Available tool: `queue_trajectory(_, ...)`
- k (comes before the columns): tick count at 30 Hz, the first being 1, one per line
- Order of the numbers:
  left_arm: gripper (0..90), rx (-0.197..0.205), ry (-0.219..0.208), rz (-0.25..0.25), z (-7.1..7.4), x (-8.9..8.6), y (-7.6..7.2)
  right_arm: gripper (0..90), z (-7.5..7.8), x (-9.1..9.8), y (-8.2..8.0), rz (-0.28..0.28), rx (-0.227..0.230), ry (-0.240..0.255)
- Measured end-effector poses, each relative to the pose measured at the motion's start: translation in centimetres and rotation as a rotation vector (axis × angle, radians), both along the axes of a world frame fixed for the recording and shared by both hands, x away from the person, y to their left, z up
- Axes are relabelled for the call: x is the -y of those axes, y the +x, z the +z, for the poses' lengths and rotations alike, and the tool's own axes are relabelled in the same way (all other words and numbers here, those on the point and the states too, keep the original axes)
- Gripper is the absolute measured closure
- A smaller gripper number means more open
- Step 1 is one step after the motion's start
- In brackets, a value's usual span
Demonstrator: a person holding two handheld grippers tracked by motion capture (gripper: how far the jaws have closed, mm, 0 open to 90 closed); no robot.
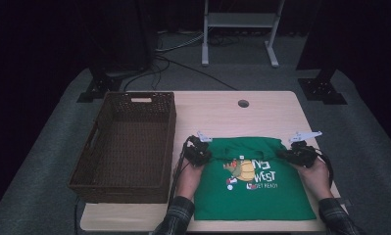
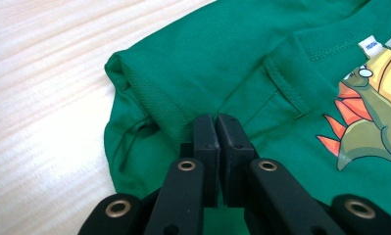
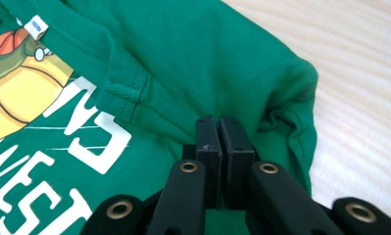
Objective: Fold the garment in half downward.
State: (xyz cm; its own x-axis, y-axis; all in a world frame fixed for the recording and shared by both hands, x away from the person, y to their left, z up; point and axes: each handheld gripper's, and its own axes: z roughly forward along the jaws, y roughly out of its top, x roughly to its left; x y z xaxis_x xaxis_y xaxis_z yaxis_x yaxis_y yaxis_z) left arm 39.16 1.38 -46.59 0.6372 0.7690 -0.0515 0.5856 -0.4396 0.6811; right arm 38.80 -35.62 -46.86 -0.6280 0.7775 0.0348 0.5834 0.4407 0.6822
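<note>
Green T-shirt (image 1: 254, 188) beside wicker basket (image 1: 127, 147); left gripper (image 2: 216, 128) and right gripper (image 3: 217, 129) each clamped on its folded top edge.

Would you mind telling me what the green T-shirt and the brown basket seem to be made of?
Green T-shirt: apparently soft matte knit cotton, with ribbed collar and stitched seams. Brown basket: looks like woven wicker or rattan, given its dark plaited walls; possibly a plastic imitation.

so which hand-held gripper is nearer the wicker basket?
Left. The left hand-held gripper pinches the green T-shirt at the edge nearest the basket; the right hand-held gripper pinches the shirt's opposite edge, farther away.
</note>
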Motion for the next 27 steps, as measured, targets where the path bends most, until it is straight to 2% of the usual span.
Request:
queue_trajectory(6,87.9,0.012,0.005,0.012,0.0,0.0,0.6,89.4,-0.2,0.1,0.9,-0.010,0.008,0.022)
queue_trajectory(9,87.9,0.012,0.002,0.014,0.0,0.0,0.7,89.4,-0.2,0.1,0.8,-0.013,0.007,0.026)
queue_trajectory(13,87.9,0.022,0.020,0.013,0.1,0.1,0.5,89.5,-0.1,0.0,0.6,-0.014,0.013,0.022)
queue_trajectory(16,88.0,0.025,-0.009,0.023,0.3,-0.1,0.3,89.5,0.1,-0.2,0.2,-0.012,0.029,0.007)
queue_trajectory(22,88.0,0.051,-0.030,0.009,1.7,-0.4,-1.1,89.5,1.3,-0.3,-1.1,0.008,0.059,0.009)
queue_trajectory(27,87.9,0.074,-0.051,-0.012,2.7,-0.8,-3.2,89.5,2.0,0.0,-3.0,0.036,0.073,0.015)
